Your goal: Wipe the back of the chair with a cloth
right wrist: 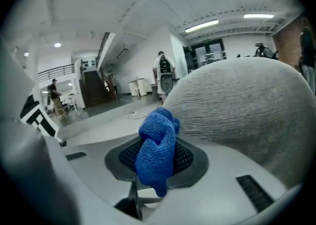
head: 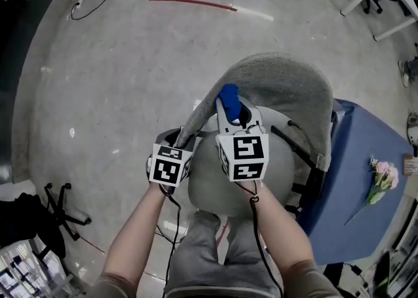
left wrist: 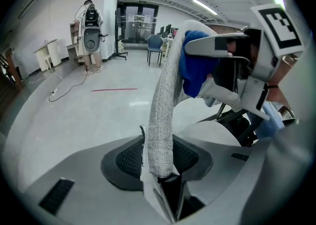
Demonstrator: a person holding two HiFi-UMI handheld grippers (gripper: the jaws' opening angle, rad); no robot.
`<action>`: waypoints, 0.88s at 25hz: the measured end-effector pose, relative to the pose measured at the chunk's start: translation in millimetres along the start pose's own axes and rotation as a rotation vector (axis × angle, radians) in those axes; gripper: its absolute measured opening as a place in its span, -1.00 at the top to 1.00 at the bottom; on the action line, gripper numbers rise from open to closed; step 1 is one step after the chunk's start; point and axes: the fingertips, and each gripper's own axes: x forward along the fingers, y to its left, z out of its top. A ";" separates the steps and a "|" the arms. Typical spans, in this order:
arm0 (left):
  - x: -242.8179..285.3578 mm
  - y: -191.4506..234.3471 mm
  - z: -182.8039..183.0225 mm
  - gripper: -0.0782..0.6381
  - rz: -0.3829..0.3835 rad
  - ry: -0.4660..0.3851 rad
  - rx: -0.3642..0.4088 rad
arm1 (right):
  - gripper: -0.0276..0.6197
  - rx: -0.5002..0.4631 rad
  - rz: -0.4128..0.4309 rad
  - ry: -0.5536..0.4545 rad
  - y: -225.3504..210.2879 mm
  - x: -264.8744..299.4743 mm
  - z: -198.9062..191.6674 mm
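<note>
The left gripper, nearest the person, is clamped on the side edge of the grey chair back. The right gripper, just beside it, is closed on a bunched blue cloth, which sits at the top edge of that back. Beyond are the floor with a red line and, at right, a blue table bearing flowers.

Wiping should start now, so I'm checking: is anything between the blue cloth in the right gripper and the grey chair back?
Nothing visible does: the bunched blue microfibre cloth, clamped in the right gripper, sits directly beside the grey fabric chair back.
</note>
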 end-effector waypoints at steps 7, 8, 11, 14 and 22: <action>-0.8 1.1 -1.9 0.31 0.004 0.006 0.003 | 0.57 -0.056 0.012 0.034 -15.2 -3.2 -3.8; -1.0 0.7 -2.2 0.31 0.004 0.007 0.003 | 0.57 -0.053 -0.038 0.032 -39.9 -5.5 -5.8; -1.3 -0.5 -2.0 0.32 0.001 0.007 0.000 | 0.54 0.010 -0.150 0.026 -116.2 -19.8 -7.4; -1.5 0.5 -1.7 0.32 0.003 0.008 0.002 | 0.56 0.038 -0.277 0.017 -155.5 -50.4 -5.8; -1.5 -0.8 -3.0 0.31 0.000 0.013 0.001 | 0.57 0.150 -0.681 -0.079 -221.4 -145.4 -7.4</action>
